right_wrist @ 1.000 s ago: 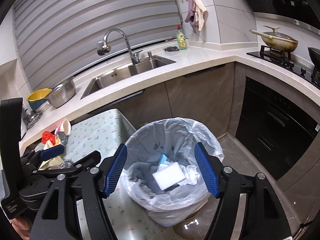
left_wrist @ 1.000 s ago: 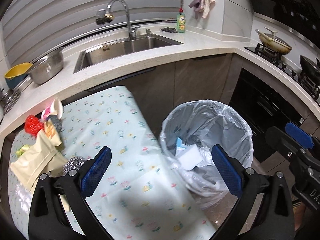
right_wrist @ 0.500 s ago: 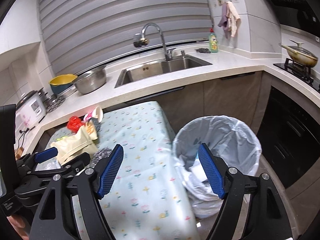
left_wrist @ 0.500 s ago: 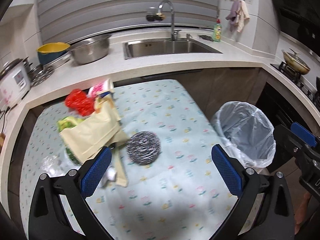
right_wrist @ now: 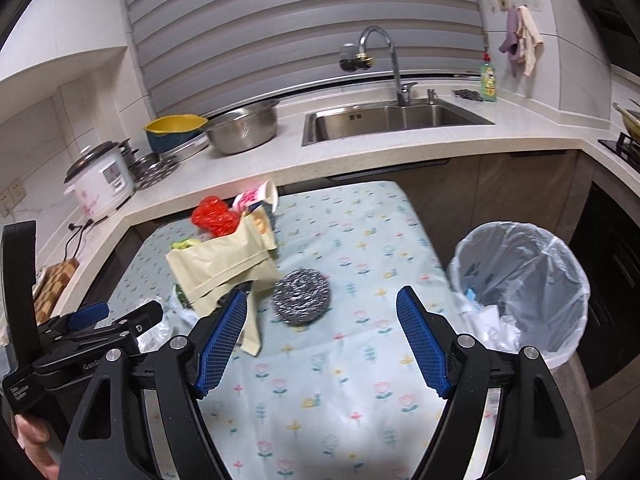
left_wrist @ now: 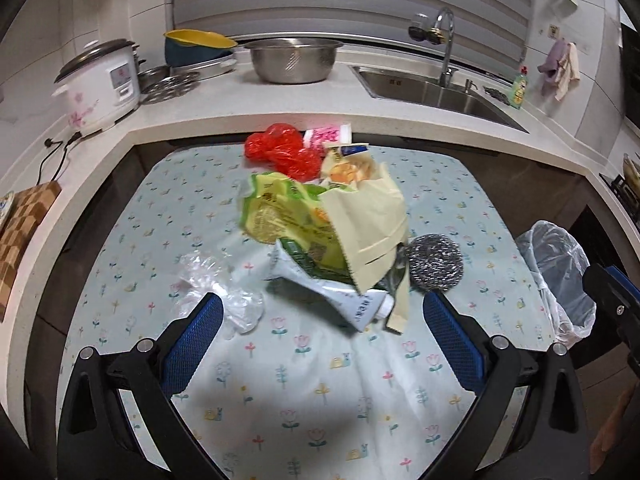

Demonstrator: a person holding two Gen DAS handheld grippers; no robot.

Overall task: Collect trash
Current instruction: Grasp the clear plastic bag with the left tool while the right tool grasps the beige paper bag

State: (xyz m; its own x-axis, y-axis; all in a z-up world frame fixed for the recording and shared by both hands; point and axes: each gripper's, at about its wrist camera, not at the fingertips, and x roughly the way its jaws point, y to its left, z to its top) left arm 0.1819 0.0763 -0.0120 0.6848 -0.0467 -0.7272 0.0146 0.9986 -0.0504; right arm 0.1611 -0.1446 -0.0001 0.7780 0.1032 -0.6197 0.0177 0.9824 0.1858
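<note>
A heap of trash lies on the flowered tablecloth [left_wrist: 304, 400]: a cream paper pouch [left_wrist: 368, 232], a green wrapper [left_wrist: 280, 216], a red plastic bag [left_wrist: 280, 148], a clear plastic bag [left_wrist: 216, 280] and a steel scouring ball [left_wrist: 434, 258]. My left gripper [left_wrist: 322, 346] is open and empty just in front of the heap. My right gripper [right_wrist: 320, 340] is open and empty, just in front of the scouring ball [right_wrist: 301, 296]. The lined trash bin [right_wrist: 520, 280] stands right of the table with white scraps inside.
A counter runs behind the table with a rice cooker [left_wrist: 100, 84], a steel colander [left_wrist: 294, 58] and a sink [right_wrist: 396, 118]. A wooden board [left_wrist: 20, 232] lies at the left. The left gripper's body [right_wrist: 80, 332] shows in the right wrist view.
Both grippers have swung left from over the bin to the table. The trash heap now lies straight ahead of the left gripper, and the scouring ball ahead of the right.
</note>
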